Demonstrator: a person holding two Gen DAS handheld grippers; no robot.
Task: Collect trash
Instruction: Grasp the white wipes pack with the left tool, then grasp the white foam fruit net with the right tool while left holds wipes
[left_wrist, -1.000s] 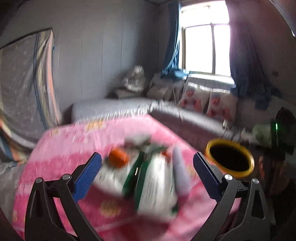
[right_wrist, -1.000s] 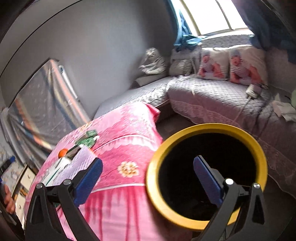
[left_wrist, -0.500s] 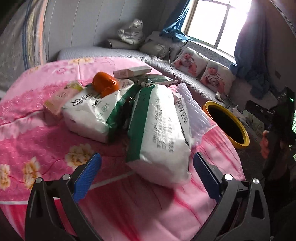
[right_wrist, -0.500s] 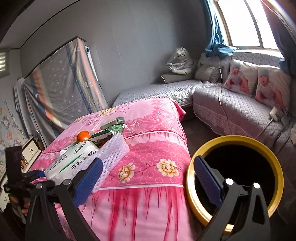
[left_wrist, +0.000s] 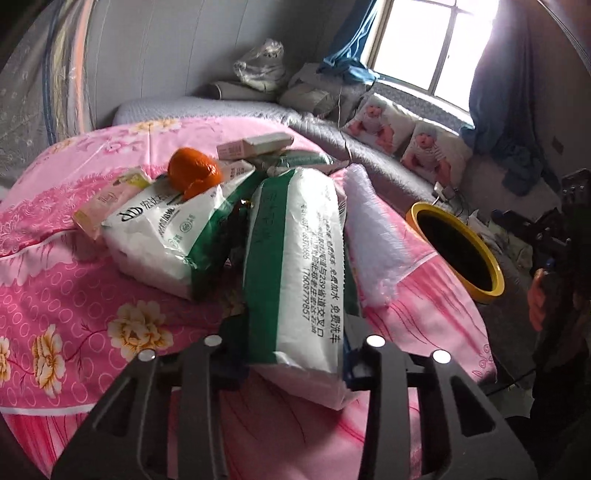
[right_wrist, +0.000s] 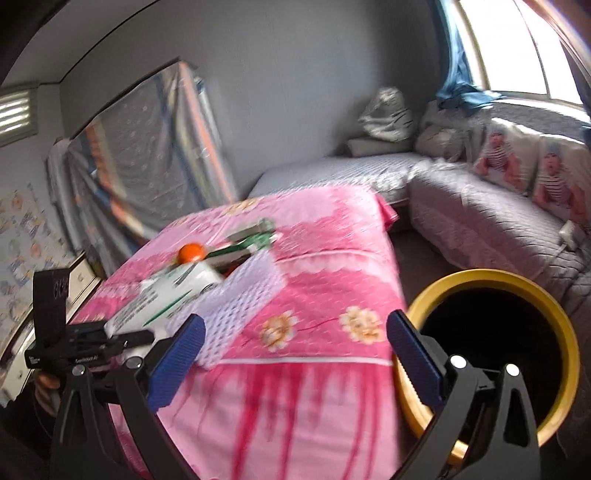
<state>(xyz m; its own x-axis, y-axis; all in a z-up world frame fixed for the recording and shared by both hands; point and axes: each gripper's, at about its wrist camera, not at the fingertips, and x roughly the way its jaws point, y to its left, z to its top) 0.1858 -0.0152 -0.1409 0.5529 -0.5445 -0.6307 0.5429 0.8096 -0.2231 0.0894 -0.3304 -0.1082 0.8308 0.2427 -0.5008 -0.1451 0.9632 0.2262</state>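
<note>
A long white and green bag (left_wrist: 295, 258) lies on the pink flowered tablecloth (left_wrist: 74, 295), its near end between the fingers of my left gripper (left_wrist: 291, 354). The jaws are closing and the pads press its sides. A second white and green bag (left_wrist: 162, 236) lies to the left with an orange (left_wrist: 194, 171) on it. A white foam net (left_wrist: 373, 240) lies to the right. My right gripper (right_wrist: 295, 360) stands open and empty over the table's edge, beside the yellow-rimmed bin (right_wrist: 554, 314). In the right wrist view the left gripper (right_wrist: 122, 336) holds the bag (right_wrist: 173, 291).
Small flat boxes (left_wrist: 255, 144) lie behind the bags. The bin (left_wrist: 493, 284) stands on the floor off the table's right corner. A grey quilted couch (right_wrist: 480, 206) with cushions runs along the wall under the window. A hand (left_wrist: 535, 299) holds the right tool.
My left gripper's jaws have come together from wide open onto the near end of the long bag. The right wrist view has swung left, so the bin now sits further right.
</note>
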